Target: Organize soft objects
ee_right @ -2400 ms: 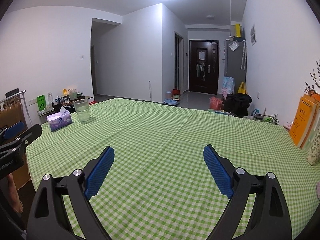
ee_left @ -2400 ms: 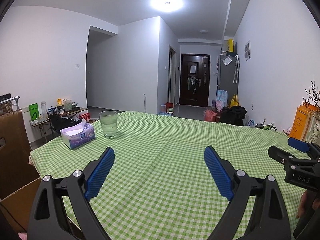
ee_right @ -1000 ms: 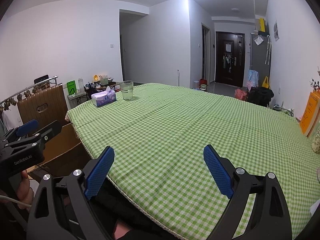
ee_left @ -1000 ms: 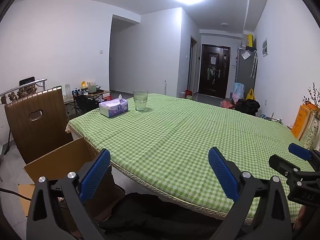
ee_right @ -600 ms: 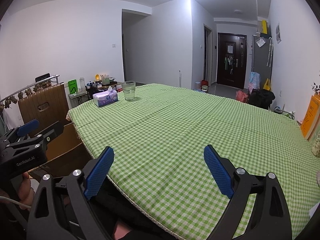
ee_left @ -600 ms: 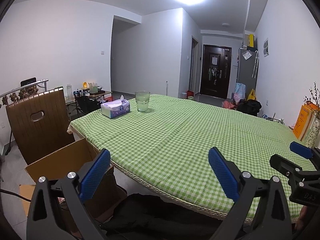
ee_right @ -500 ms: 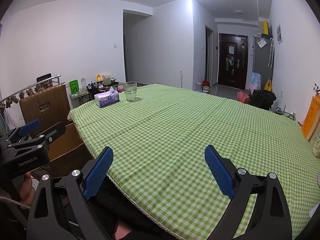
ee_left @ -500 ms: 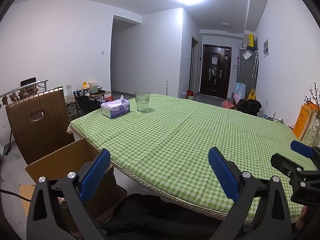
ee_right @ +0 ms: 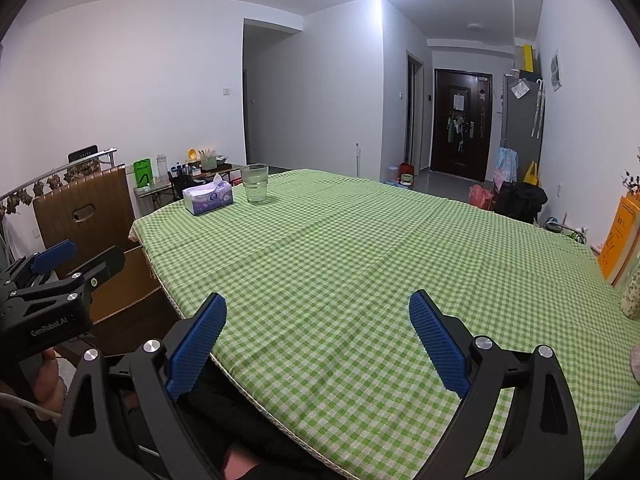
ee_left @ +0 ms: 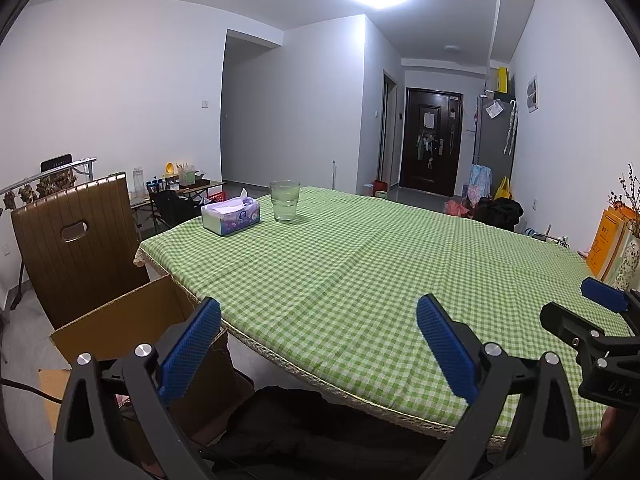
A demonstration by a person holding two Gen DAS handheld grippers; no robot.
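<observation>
A tissue box (ee_left: 231, 215) (ee_right: 208, 199) sits at the far left corner of the table, on the green checked cloth (ee_left: 360, 264) (ee_right: 360, 248). Beside it stands a glass of water (ee_left: 285, 200) (ee_right: 256, 183). My left gripper (ee_left: 318, 346) is open and empty, held over the table's near edge. It also shows at the left of the right wrist view, as the left gripper (ee_right: 60, 276). My right gripper (ee_right: 318, 340) is open and empty above the cloth near the front edge, and appears as the right gripper (ee_left: 588, 320) in the left wrist view.
An open cardboard box (ee_left: 132, 328) (ee_right: 124, 280) stands on the floor at the table's near left corner, with a brown chair (ee_left: 76, 244) (ee_right: 86, 208) behind it. Orange books (ee_left: 608, 240) (ee_right: 622, 240) and a vase (ee_left: 630, 260) line the right edge. Dark cloth (ee_left: 304, 432) lies below the front edge.
Both grippers have pulled back from over the table to its near edge, so the box, the chair and the dark cloth have come into view. Over the last half second little moved.
</observation>
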